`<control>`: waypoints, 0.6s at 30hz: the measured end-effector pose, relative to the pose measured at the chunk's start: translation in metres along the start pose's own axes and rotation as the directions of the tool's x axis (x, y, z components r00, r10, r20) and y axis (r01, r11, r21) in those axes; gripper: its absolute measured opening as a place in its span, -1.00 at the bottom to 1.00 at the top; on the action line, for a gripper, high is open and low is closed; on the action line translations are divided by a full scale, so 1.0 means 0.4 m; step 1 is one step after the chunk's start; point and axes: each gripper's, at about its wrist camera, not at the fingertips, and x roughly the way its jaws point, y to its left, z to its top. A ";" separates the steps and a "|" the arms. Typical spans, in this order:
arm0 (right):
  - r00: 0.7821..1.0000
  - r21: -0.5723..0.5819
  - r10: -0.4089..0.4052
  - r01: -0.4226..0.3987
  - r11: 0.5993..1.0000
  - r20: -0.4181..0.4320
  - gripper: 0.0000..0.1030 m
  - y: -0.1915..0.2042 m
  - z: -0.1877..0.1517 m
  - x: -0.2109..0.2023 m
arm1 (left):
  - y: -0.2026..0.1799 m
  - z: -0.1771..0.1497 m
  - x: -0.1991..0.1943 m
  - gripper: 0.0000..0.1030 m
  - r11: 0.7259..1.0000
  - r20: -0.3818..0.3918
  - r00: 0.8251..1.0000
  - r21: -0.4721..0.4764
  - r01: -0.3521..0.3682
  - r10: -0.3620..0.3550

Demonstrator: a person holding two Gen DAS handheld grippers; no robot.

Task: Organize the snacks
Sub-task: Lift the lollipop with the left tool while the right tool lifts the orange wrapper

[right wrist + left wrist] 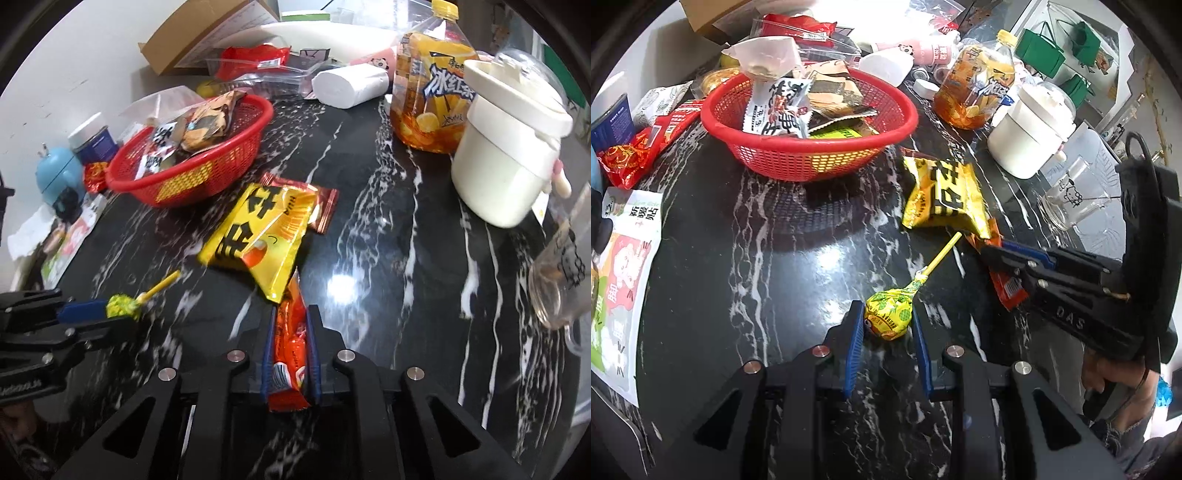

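Yellow-wrapped lollipop (pixel 888 319), orange packet (pixel 290 354)

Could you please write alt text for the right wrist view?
The right gripper pinches an orange snack packet on a black marble table. Ahead lie a yellow snack bag and a red basket of snacks.
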 end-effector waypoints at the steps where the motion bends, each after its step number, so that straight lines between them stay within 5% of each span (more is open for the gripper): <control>1: 1.000 -0.003 -0.001 0.001 1.000 -0.001 -0.70 0.002 -0.010 -0.008 | -0.002 -0.002 0.000 -0.51 1.000 -0.002 1.000 0.003 0.000 0.000; 18: 1.000 0.079 -0.020 0.021 0.997 -0.013 -0.69 -0.025 -0.154 -0.106 | -0.095 -0.036 0.018 -0.51 0.995 -0.062 0.997 0.077 0.057 -0.052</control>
